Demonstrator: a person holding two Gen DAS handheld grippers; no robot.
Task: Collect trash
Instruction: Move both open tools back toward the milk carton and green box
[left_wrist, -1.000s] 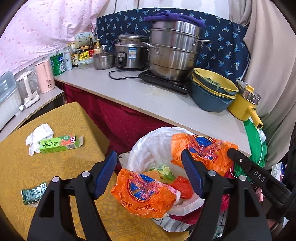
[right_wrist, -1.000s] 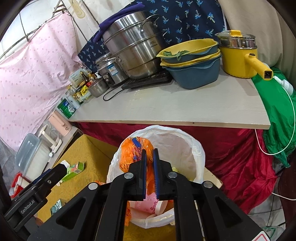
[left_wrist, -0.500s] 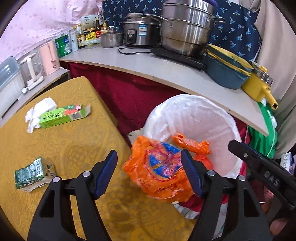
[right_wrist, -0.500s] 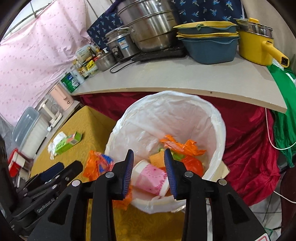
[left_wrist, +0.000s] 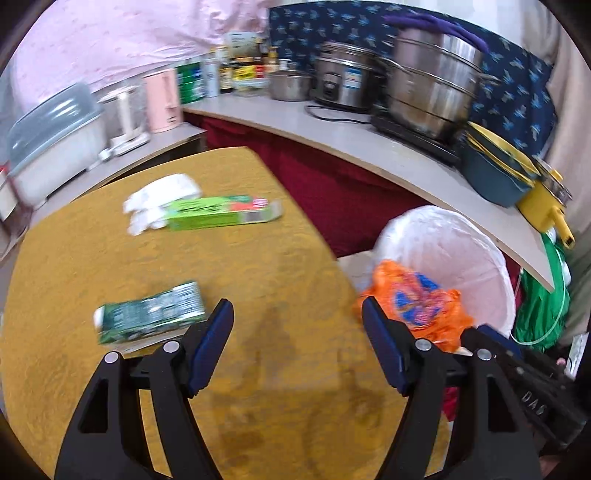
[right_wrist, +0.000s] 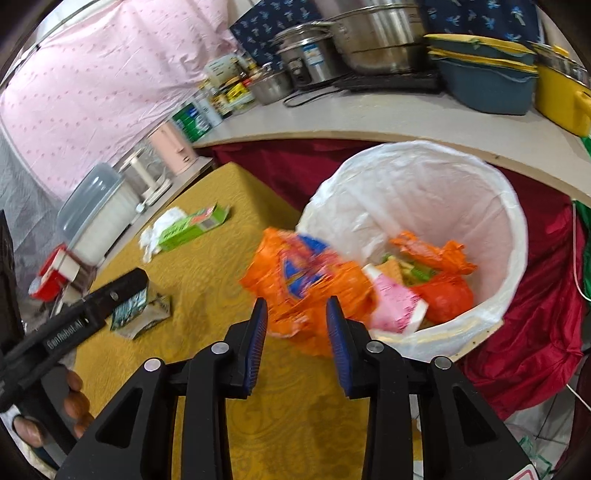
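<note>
An orange plastic bag (right_wrist: 303, 280) lies draped over the near rim of the white-lined bin (right_wrist: 424, 177), just past my right gripper (right_wrist: 295, 306). Its jaws are closing, but the pads are not pressing on the bag. A pink cup (right_wrist: 395, 306) and other orange scraps lie in the bin. My left gripper (left_wrist: 297, 314) is open over the yellow tablecloth (left_wrist: 258, 266) with nothing between its fingers. A crumpled dark green carton (left_wrist: 151, 317) lies just left of it. Farther back are a light green box (left_wrist: 218, 214) and a white tissue (left_wrist: 159, 199).
A counter (left_wrist: 369, 147) behind the bin holds steel pots, a rice cooker, stacked bowls and a yellow pot. A lower shelf on the left carries a pink jug (left_wrist: 162, 99) and a lidded plastic box (left_wrist: 55, 140). Red cloth hangs below the counter.
The right gripper, shut on the orange bag a second ago, has opened and the bag now hangs on the bin's rim. Both grippers have swung left and down, from the bin to the table.
</note>
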